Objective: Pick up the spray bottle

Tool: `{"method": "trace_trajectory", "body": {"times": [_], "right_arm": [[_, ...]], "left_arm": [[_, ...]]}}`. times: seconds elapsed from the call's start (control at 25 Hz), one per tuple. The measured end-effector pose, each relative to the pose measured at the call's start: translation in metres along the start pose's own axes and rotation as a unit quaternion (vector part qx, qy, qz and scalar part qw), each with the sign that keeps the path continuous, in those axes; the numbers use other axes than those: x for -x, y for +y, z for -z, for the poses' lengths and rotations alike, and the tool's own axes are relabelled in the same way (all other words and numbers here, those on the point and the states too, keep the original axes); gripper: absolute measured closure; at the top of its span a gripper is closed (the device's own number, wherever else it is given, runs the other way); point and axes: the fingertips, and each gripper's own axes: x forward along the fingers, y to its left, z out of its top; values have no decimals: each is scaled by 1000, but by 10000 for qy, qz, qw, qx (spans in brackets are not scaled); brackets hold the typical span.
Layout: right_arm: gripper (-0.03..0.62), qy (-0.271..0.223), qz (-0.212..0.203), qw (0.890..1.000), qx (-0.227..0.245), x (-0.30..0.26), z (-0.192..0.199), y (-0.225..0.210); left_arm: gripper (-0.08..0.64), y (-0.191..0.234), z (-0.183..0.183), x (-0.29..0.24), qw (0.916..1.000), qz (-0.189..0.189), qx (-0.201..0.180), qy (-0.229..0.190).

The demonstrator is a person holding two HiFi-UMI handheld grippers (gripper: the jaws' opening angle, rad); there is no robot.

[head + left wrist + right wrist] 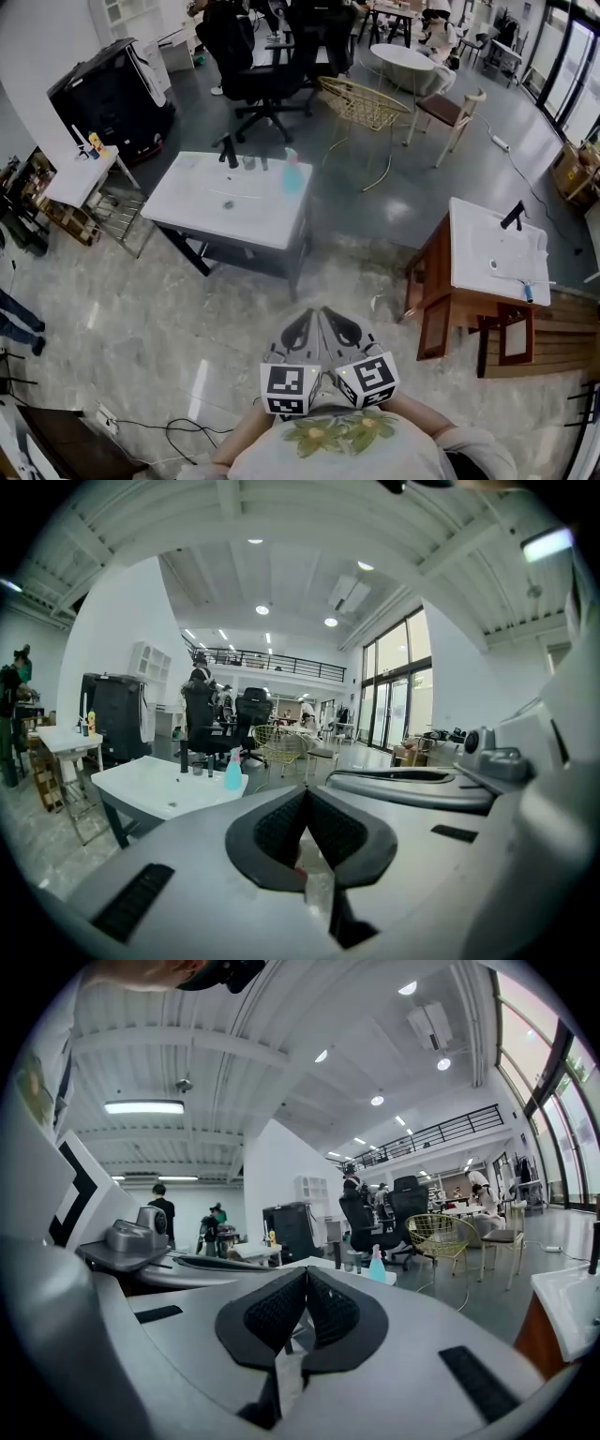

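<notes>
The spray bottle (292,172), pale teal with a lighter head, stands upright at the far right corner of a white sink counter (211,211), well ahead of me. The same bottle shows small in the left gripper view (232,771) and in the right gripper view (376,1266). My left gripper (307,319) and right gripper (334,317) are held side by side close to my chest, pointing toward the counter, far short of the bottle. The left gripper (306,791) is shut with nothing between its pads. My right gripper (306,1271) is shut and holds nothing.
A black faucet (228,150) and small cups stand near the bottle. Behind the counter are a black office chair (262,80) and a yellow wire chair (361,105). A wooden sink stand (487,272) is at the right, a black cabinet (112,94) and small white table (80,173) at the left.
</notes>
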Motion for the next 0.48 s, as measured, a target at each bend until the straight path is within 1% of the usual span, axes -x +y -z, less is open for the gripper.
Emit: {"method": "trace_trajectory", "body": {"times": [0.24,0.48], "right_arm": [[569,-25,77,10000,-2,-36,-10,-16],[569,-34,83,10000,40,-71,-20,-23]], "left_arm": [[551,23,-15,-30,10000,67,-22,-24],[551,50,-29,-52,10000,45,2,-49]]}}
